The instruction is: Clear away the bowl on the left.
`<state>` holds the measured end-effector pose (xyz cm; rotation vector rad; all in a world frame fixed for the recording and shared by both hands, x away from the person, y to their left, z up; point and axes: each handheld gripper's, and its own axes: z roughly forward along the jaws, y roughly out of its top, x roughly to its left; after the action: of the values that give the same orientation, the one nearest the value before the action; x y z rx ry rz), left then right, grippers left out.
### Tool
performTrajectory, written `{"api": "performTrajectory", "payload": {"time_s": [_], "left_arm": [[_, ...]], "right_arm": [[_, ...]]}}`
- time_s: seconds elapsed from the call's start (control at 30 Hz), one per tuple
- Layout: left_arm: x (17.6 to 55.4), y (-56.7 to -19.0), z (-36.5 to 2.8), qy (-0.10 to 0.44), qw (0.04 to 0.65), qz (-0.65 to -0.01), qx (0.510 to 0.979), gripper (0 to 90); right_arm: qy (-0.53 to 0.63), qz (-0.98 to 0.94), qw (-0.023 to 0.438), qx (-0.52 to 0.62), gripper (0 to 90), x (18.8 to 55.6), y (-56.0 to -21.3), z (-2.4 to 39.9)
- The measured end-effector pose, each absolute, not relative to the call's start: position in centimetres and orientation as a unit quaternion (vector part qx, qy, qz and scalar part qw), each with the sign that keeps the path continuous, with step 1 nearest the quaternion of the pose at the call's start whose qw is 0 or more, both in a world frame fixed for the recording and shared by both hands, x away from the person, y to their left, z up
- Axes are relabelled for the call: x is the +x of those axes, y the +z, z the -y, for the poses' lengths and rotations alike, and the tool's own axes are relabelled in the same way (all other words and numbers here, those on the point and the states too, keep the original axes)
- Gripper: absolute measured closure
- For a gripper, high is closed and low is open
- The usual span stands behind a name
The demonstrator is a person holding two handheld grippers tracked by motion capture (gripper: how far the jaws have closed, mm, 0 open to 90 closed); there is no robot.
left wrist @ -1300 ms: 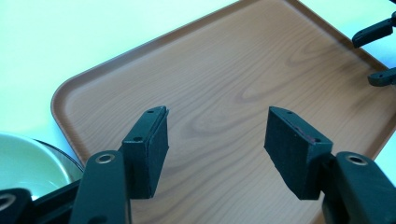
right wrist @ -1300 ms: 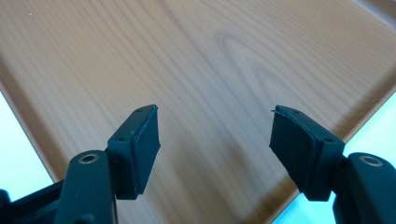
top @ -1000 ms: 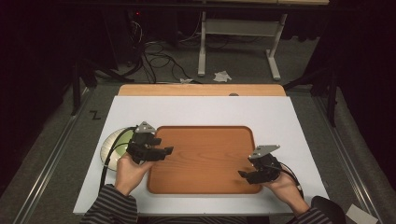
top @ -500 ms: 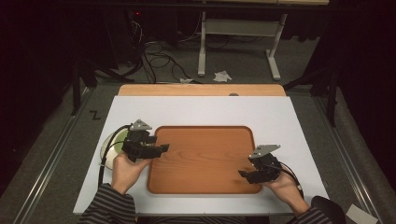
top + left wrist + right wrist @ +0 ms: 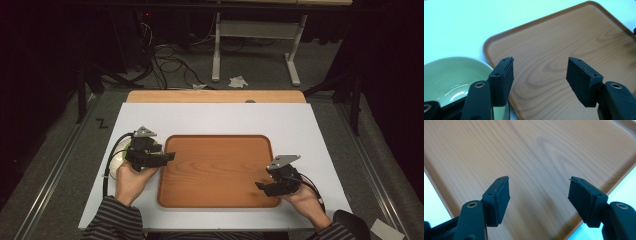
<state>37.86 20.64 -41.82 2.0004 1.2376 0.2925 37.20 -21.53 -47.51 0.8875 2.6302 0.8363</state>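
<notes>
A wooden tray point(image 5: 215, 170) lies in the middle of the white table top point(image 5: 215, 117). A pale green bowl point(image 5: 118, 161) sits just left of the tray, mostly under my left hand. My left gripper point(image 5: 170, 157) hovers over the tray's left edge, open with nothing between its jaws. In the left gripper view the left gripper point(image 5: 540, 75) points over the tray point(image 5: 559, 50), with the bowl point(image 5: 451, 75) at lower left. My right gripper point(image 5: 260, 186) is over the tray's front right corner, open and empty. The right gripper view has the right gripper point(image 5: 539, 195) above the tray's bare wood point(image 5: 524, 152).
A strip of wooden table point(image 5: 215, 96) runs along the far edge of the white top. Beyond it, the floor holds cables point(image 5: 165, 60), a white desk frame point(image 5: 255, 35) and a crumpled paper point(image 5: 238, 81). Metal rails point(image 5: 55, 165) flank the table.
My left gripper has shifted left and slightly away from me, from above the bowl's right side to the tray's left edge. The right gripper has stayed in place.
</notes>
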Motion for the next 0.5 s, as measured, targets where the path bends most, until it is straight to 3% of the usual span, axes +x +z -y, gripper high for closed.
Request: {"api": "performTrajectory", "payload": {"time_s": [0.5], "left_arm": [[38.0, -41.6, -22.1, 0.121, 0.377, -0.502, 0.769, 38.9]], "right_arm": [[0.285, -0.902, 0.121, 0.302, 35.0, 37.2, -47.5, 21.6]]}}
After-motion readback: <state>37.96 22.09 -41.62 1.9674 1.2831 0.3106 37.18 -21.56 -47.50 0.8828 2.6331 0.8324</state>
